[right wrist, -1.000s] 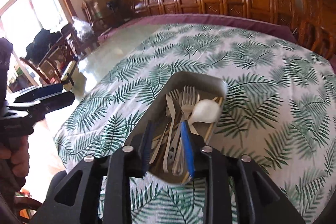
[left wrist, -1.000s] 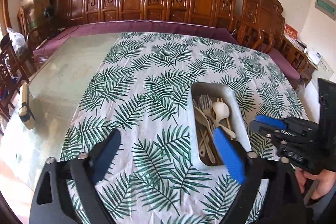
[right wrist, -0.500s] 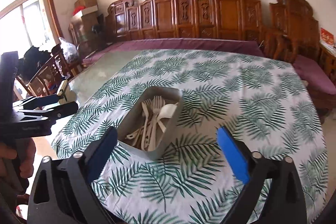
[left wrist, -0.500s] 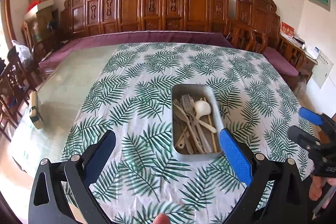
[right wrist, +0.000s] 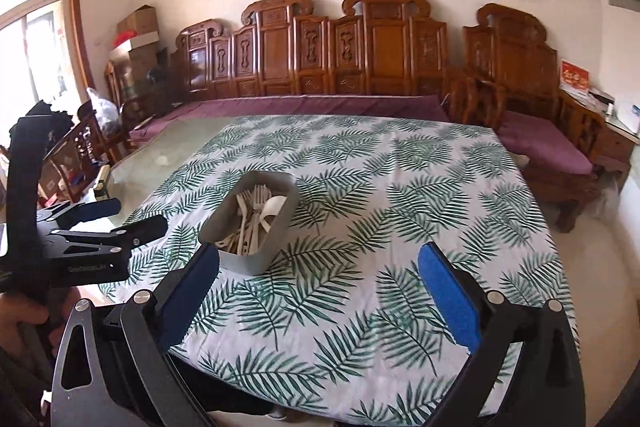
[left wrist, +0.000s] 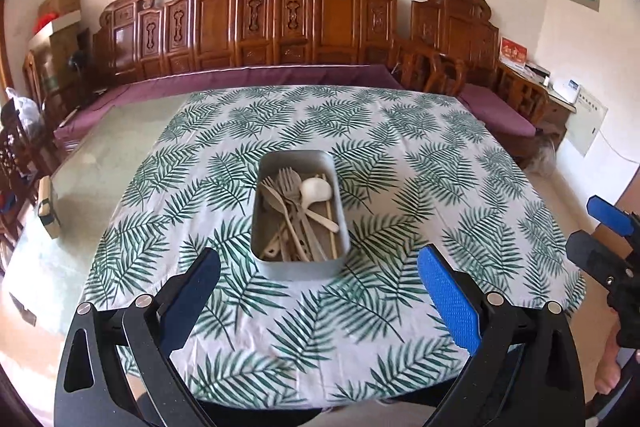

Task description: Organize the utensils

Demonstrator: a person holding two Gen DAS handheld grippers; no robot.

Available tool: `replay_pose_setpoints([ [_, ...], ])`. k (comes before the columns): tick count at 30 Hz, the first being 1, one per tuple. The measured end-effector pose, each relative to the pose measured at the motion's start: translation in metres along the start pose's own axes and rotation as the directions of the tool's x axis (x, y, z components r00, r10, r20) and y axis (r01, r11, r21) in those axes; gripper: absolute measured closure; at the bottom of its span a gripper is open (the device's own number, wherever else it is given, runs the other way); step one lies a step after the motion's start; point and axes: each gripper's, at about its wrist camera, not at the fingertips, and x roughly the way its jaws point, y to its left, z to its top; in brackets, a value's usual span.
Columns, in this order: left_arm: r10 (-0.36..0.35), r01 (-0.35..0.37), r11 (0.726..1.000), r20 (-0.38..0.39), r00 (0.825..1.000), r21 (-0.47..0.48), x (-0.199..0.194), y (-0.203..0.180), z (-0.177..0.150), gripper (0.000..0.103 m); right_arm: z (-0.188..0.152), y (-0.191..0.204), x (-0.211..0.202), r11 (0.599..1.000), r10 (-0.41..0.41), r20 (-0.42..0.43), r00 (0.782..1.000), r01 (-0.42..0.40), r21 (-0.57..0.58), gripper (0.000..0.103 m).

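A grey rectangular bin (left wrist: pixel 296 269) stands on the leaf-print tablecloth (left wrist: pixel 400 163) and holds several pale forks, a white spoon (left wrist: pixel 316 190) and chopsticks. It also shows in the right wrist view (right wrist: pixel 290 203). My left gripper (left wrist: pixel 319 287) is open and empty, held back above the table's near edge, just short of the bin. My right gripper (right wrist: pixel 318 291) is open and empty, to the right of the bin and nearer than it. Each gripper shows in the other's view: the right (left wrist: pixel 600 231), the left (right wrist: pixel 104 219).
Carved wooden benches (left wrist: pixel 280 27) with purple cushions line the far wall. Bare glass tabletop (left wrist: pixel 112 147) lies left of the cloth, with a small box (left wrist: pixel 46 207) at its left edge. Chairs and clutter stand at the far left.
Both grippers have pulled back and up from the bin. The right gripper, nearly shut over the bin's near end a second ago, has opened wide; the bin stays on the table.
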Motion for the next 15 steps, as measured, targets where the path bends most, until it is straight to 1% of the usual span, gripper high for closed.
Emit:
replay_pose_setpoints([
  [4,0.001,-0.001,1.000,0.036,0.999,0.003,-0.021,-0.008,0.004,0.008,-0.001,-0.010,-0.017,0.999,-0.008,0.043,0.999,0.007,0.032,0.003],
  [9,0.011,-0.011,1.000,0.101,0.995,0.002,-0.053,-0.016,0.016,0.008,0.012,-0.013,-0.042,0.999,-0.030,0.113,0.993,0.027,0.032,0.003],
  [13,0.030,-0.034,0.999,0.162,0.986,0.018,-0.081,-0.023,0.025,0.008,0.023,-0.010,-0.064,0.999,-0.036,0.167,0.985,0.032,0.030,0.003],
  [15,0.028,-0.033,0.999,0.189,0.982,0.020,-0.093,-0.024,0.029,0.008,0.026,-0.009,-0.075,0.999,-0.042,0.195,0.980,0.037,0.026,0.003],
])
